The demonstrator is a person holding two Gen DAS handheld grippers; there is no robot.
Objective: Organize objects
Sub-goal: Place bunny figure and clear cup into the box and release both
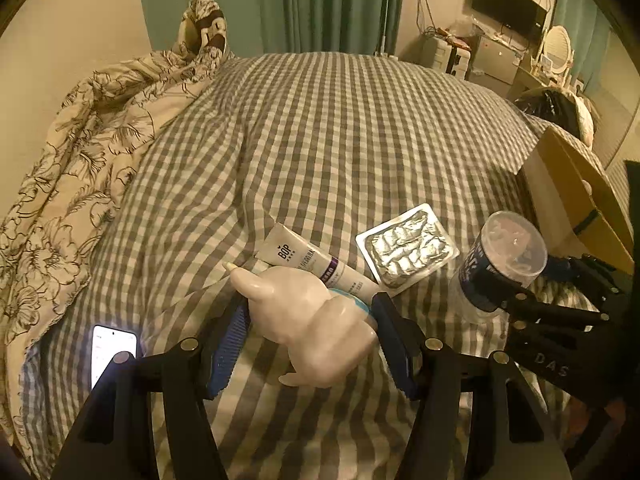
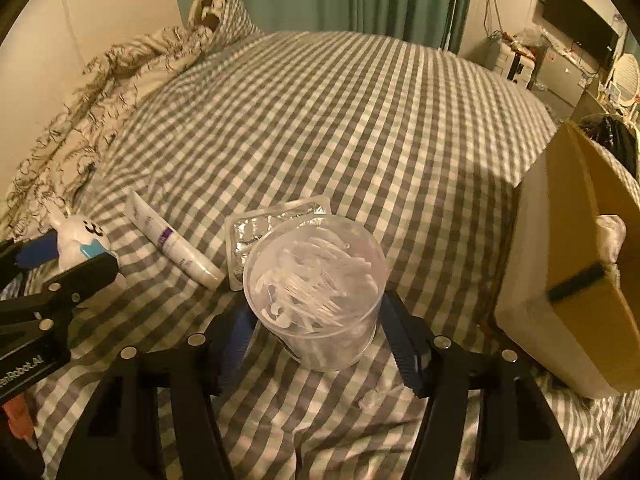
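Note:
My left gripper (image 1: 310,334) is shut on a white rabbit figurine (image 1: 308,320) just above the checked bed; it also shows in the right wrist view (image 2: 82,236). My right gripper (image 2: 318,320) is shut on a clear plastic tub of floss picks (image 2: 316,288), seen from the left wrist view (image 1: 500,264) at the right. A white BOP tube (image 1: 312,260) and a foil blister pack (image 1: 406,250) lie on the sheet between the grippers; both show in the right wrist view, the tube (image 2: 172,240) left of the pack (image 2: 276,220).
An open cardboard box (image 2: 568,272) with something white inside stands at the bed's right edge. A lit phone (image 1: 112,350) lies at the left. A floral quilt (image 1: 72,184) is bunched along the wall. A desk with a monitor (image 1: 508,4) stands beyond the bed.

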